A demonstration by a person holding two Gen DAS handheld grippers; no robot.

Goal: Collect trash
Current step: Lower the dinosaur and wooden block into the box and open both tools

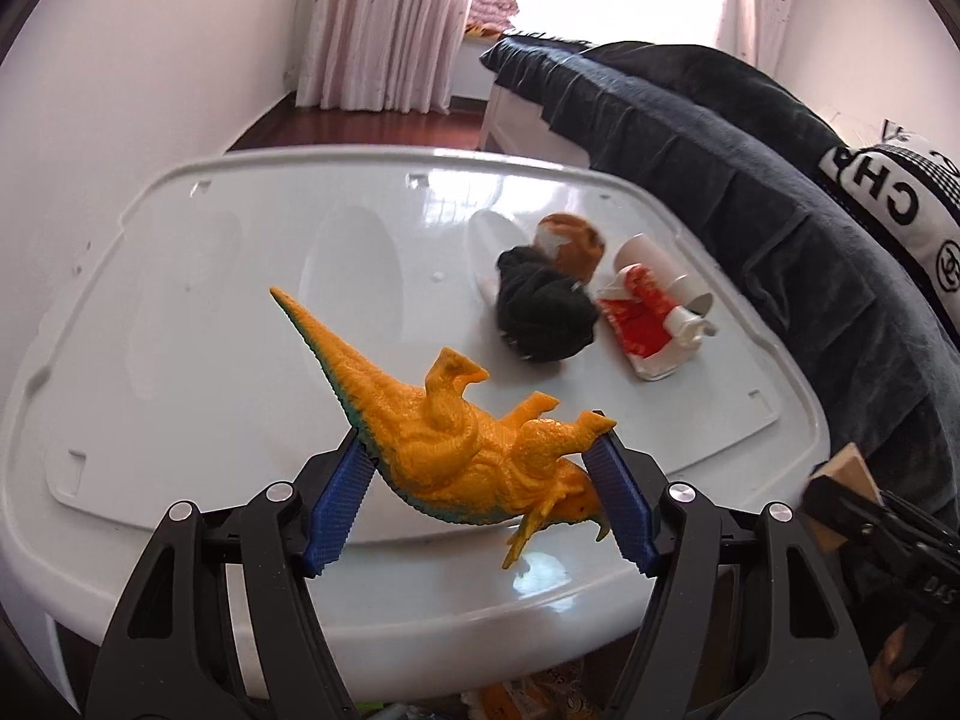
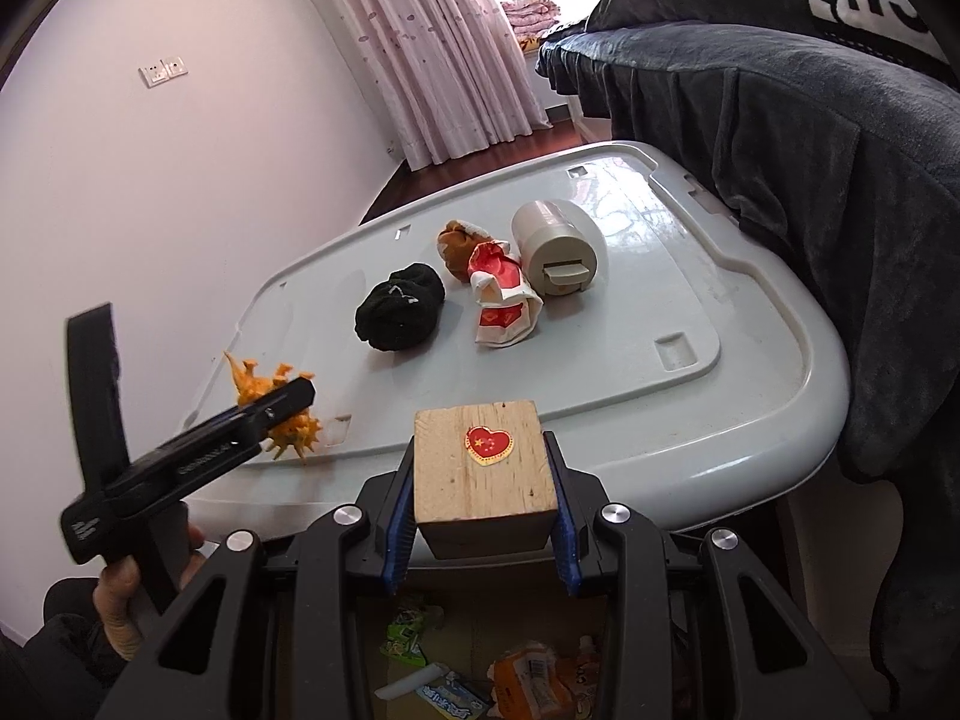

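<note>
Crumpled red-and-white wrapper (image 2: 503, 303) on its side on the grey lid (image 2: 774, 396), beside black bundle (image 2: 398, 315).

Orange toy dinosaur (image 1: 456, 450) with a teal-green ridge along back and tail. Glossy pale grey-white table (image 1: 240, 276). Black balled sock (image 1: 546, 312); brown and white crumpled wrapper (image 1: 573, 240); red and white crushed paper cup (image 1: 642, 318) with gold print. Cream and beige cylinder (image 2: 555, 246). Pale wooden block (image 2: 483, 462) bearing a red heart sticker (image 2: 490, 444) with yellow stars and gold edge. Black left hand-held gripper (image 1: 480, 492) and right hand-held gripper (image 2: 483, 534), blue ribbed pads (image 1: 336, 510) on both. Dark charcoal blanket (image 1: 750, 180); pink-white spotted curtains (image 2: 432, 48); black and white lettered cushion (image 1: 888, 198).
</note>
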